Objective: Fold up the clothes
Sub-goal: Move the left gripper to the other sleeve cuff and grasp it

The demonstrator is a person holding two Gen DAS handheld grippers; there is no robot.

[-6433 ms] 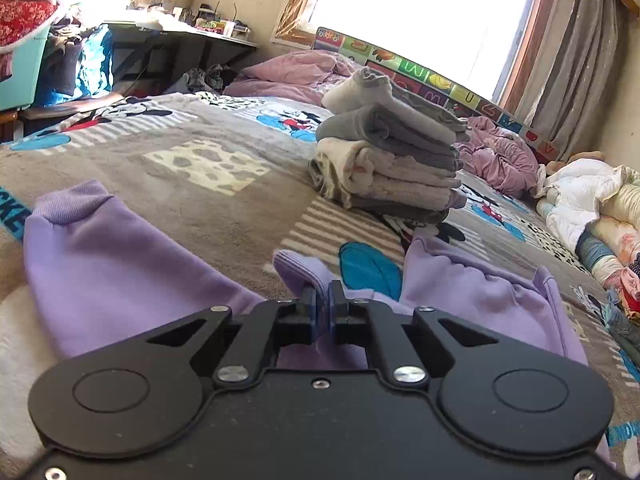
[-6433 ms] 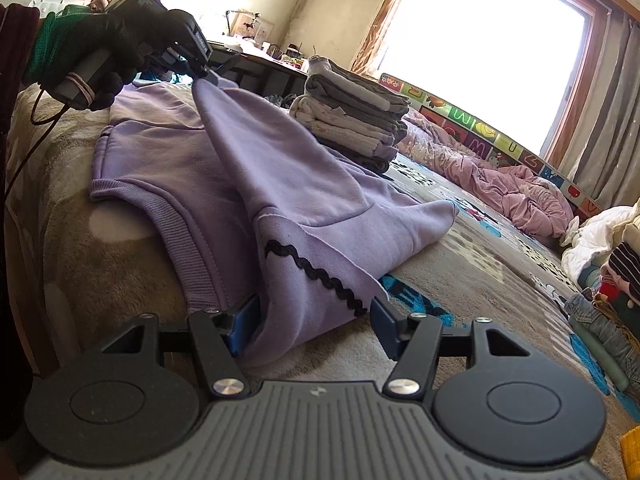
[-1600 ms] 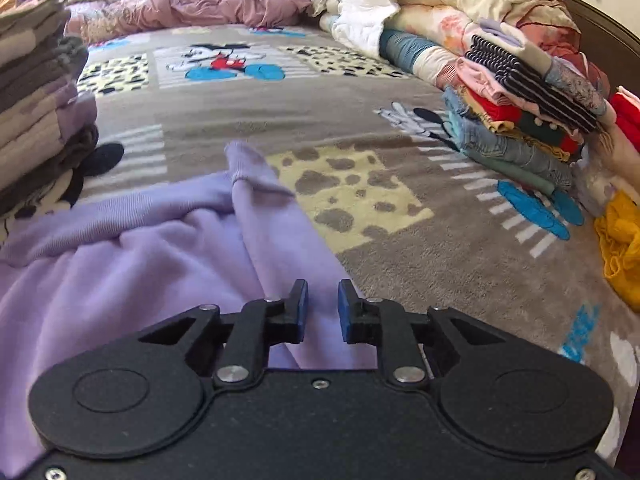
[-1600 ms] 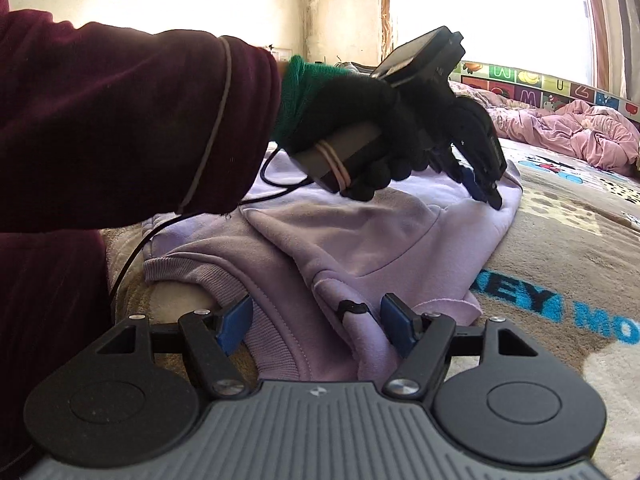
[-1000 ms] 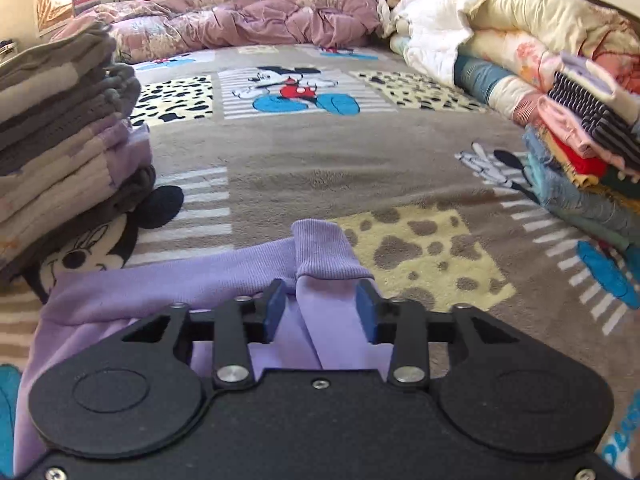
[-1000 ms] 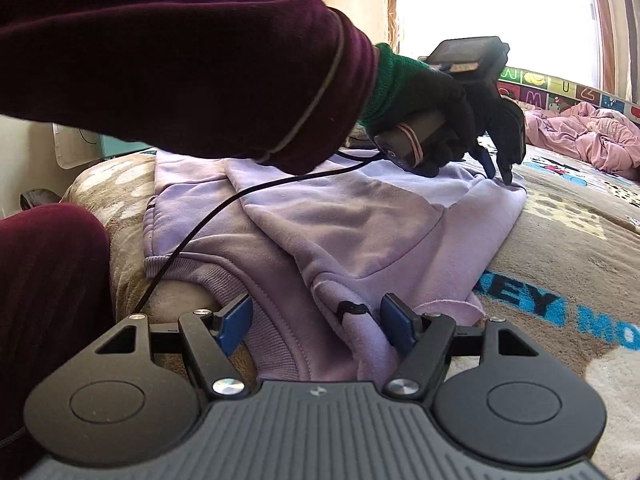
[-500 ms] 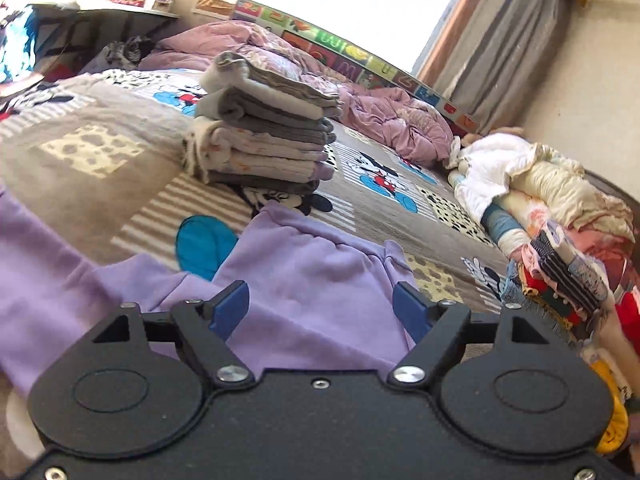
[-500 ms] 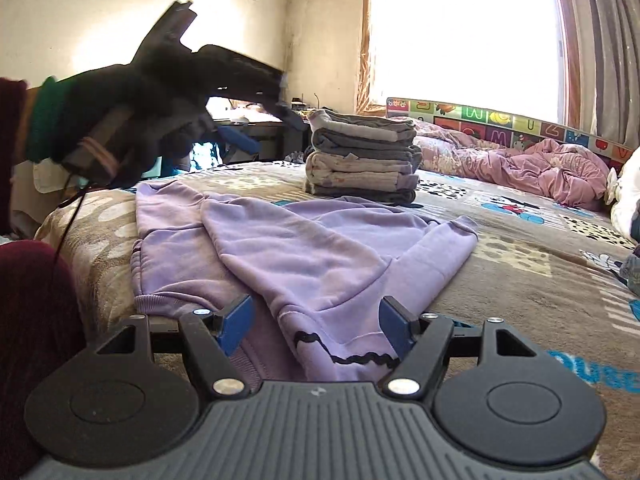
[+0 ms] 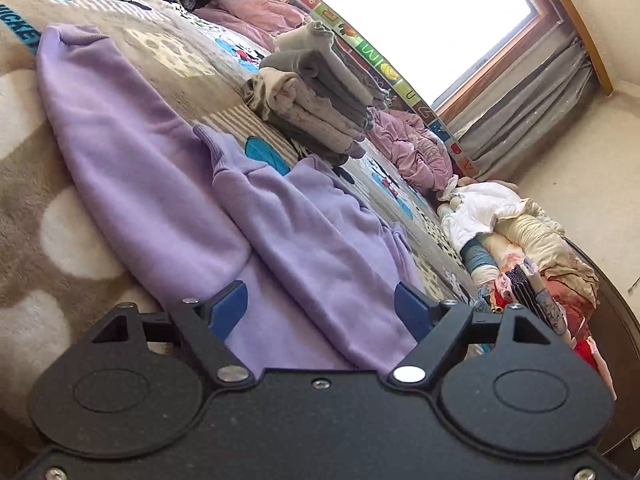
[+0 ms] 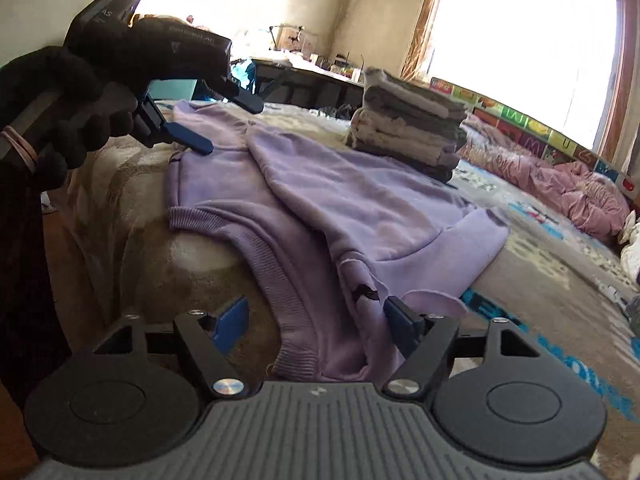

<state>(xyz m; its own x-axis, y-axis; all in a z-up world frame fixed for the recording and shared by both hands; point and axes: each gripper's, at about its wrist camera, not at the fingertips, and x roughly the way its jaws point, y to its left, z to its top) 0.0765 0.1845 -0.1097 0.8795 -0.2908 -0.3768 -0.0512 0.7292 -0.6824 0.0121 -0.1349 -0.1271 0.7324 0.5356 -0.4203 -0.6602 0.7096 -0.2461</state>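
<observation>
A lilac sweatshirt (image 10: 360, 216) lies spread on the bed's cartoon-print blanket (image 10: 560, 300), partly folded: one sleeve is laid across its body, the ribbed hem (image 10: 288, 280) toward the near edge, a black wavy trim (image 10: 366, 292) showing at a cut edge. Just beyond it stands a stack of folded grey and beige clothes (image 10: 408, 124).

Lilac sweatshirt (image 10: 360, 200) near hem hidden behind right gripper (image 10: 316, 324) body, clothes heap (image 9: 536, 264) cut off at right edge
</observation>
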